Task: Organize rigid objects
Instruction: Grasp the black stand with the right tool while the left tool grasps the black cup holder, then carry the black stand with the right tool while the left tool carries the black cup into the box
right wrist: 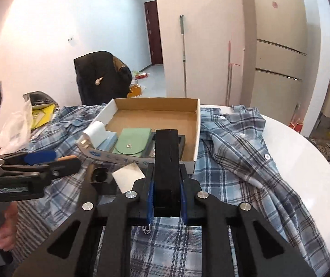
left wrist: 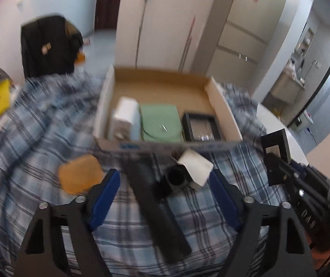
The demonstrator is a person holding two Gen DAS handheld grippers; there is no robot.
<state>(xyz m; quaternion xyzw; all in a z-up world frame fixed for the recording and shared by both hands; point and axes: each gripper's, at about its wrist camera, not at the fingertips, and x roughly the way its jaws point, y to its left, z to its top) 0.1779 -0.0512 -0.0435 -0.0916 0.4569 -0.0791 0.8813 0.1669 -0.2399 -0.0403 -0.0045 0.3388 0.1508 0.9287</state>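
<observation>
Nearest the right wrist camera, the right gripper (right wrist: 166, 198) is clamping its blue pads on a long black rectangular box (right wrist: 166, 161), holding it lengthwise along the fingers and pointing toward the carton, probably so it can be lowered in beside what is already packed.

In the left wrist view, the left gripper (left wrist: 165, 184) is standing with its jaws apart and nothing pressed between them, above a long black flat bar (left wrist: 151, 198), a short black cylinder (left wrist: 173, 180) and a small white box (left wrist: 196, 167), all lying on the blue plaid shirt (left wrist: 37, 127) that covers the round white table (right wrist: 303, 161). It looks to be lining up on one of these loose pieces. A flat orange-brown pad (left wrist: 80, 175) is lying to the left of them.

Farther off, the shallow open cardboard carton (right wrist: 197, 124) is already holding a white box (left wrist: 125, 115), a mint-green snap pouch (left wrist: 161, 122) and a black framed tray (left wrist: 201, 127), packed side by side in its near half. The carton's near wall is carrying blue printing, too blurred to read.
</observation>
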